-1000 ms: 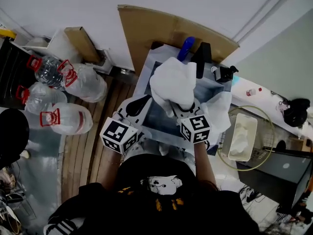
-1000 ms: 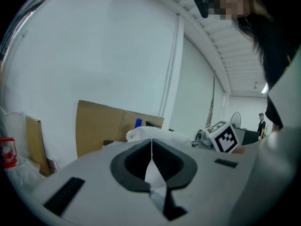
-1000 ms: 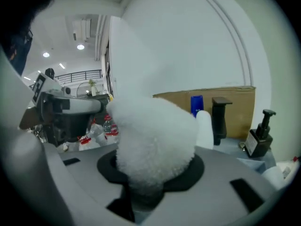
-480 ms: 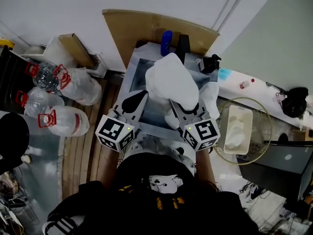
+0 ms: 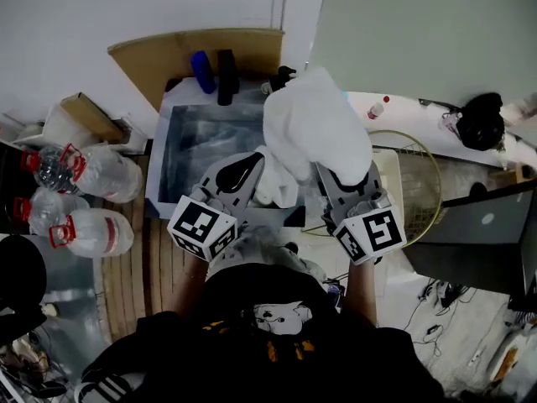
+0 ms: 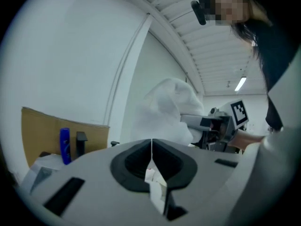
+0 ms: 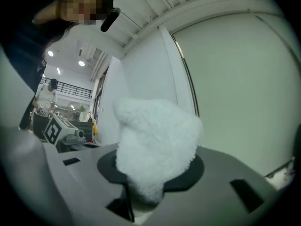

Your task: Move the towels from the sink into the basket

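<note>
Right gripper [image 5: 331, 179]: clenched on the white towel [image 5: 315, 124]. Your jaws pinch a low fold, and most of the bulk stands above them.
Left gripper [image 5: 243, 164]: jaws brought together and level, just beside the right one. A white scrap shows low behind the tips, and it is unclear whether it is pinched.
Towel position: in the air over the right edge of the sink [image 5: 201, 141], just short of the wire basket [image 5: 432, 162].
Second towel [image 5: 273, 187]: draped at the sink's front right corner, between your two grippers.
Risk, slip: the grip is on a small fold, so a quick swing could pull the loose bulk free.
Risk, early release: if you open before the towel is over the basket rim, it is likely to land on the counter or fall between sink and basket.
Risk, snag: the left gripper sits near the second towel and could drag it off the rim.
Risk, collision: a wide sweep could knock the small bottle [image 5: 377, 107] behind the basket.
</note>
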Demonstrator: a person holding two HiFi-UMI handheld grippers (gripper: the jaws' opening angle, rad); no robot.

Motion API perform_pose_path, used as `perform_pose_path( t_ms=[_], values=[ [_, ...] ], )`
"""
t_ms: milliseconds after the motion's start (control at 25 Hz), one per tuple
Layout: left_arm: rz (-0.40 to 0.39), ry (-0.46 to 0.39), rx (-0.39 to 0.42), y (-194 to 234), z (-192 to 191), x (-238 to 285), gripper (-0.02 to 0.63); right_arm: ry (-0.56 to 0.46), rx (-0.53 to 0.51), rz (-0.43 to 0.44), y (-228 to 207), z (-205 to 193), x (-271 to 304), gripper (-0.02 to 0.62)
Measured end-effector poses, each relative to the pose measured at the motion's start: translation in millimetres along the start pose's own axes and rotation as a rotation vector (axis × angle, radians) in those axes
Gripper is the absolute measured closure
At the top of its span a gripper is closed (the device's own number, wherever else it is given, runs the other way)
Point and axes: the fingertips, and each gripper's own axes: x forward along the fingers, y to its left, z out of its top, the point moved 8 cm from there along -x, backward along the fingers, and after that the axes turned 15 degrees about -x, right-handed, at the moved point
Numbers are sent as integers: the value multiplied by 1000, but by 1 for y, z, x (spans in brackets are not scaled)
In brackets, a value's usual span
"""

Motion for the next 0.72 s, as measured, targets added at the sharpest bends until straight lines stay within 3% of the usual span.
perform_pose_path(
  t_ms=[400, 720],
  values=[
    [-243, 113, 39, -106, -44, 118, 594, 177, 8, -298, -120, -69, -137, 448],
    [-317, 203, 53, -149, -75, 178, 594, 376, 67, -369, -187, -180, -170, 448]
  ],
)
